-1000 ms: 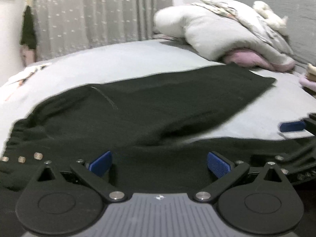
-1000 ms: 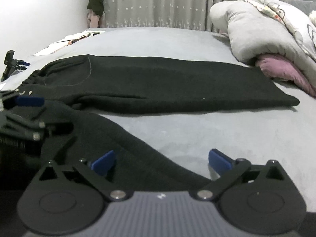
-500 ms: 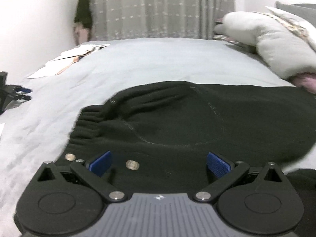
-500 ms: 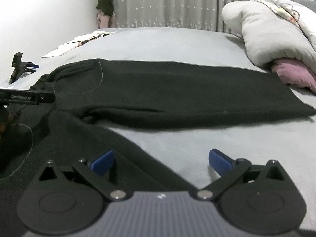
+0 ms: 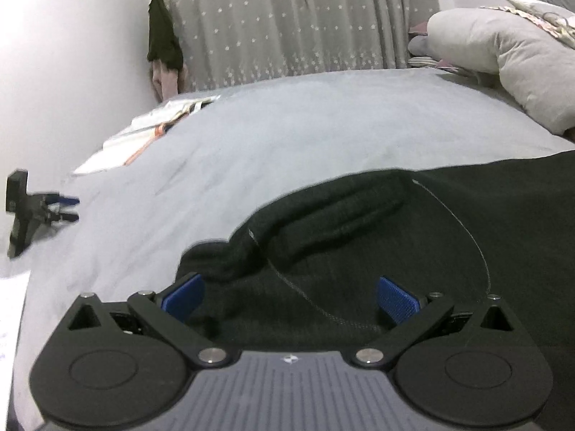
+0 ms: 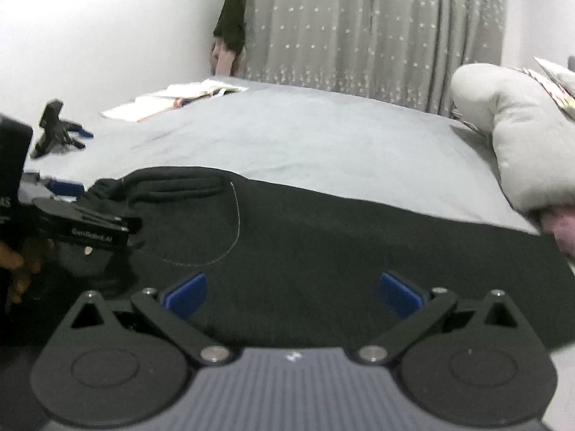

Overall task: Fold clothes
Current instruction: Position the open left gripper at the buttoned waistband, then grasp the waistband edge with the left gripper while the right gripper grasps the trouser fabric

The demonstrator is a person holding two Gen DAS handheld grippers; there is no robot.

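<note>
Black knit trousers (image 5: 413, 251) are bunching at the waistband; my left tongs (image 5: 289, 296) and right tongs (image 6: 293, 292), both apart, are risking dragging them askew.

The left gripper (image 5: 289, 298) is built in matte black, with two round discs joined by angled link arms. Silver screws (image 5: 212, 354) are set at the pivots. A ribbed grey panel (image 5: 287, 388) with a small white mark is fitted between the discs. The fingers (image 5: 397, 300) are faced with blue textured pads. The right gripper (image 6: 293, 292) is made the same way: black discs, silver screws, grey ribbed panel, blue pads (image 6: 187, 293). On the left gripper's side, seen from the right wrist, white lettering (image 6: 92, 239) is printed on a black bar.
</note>
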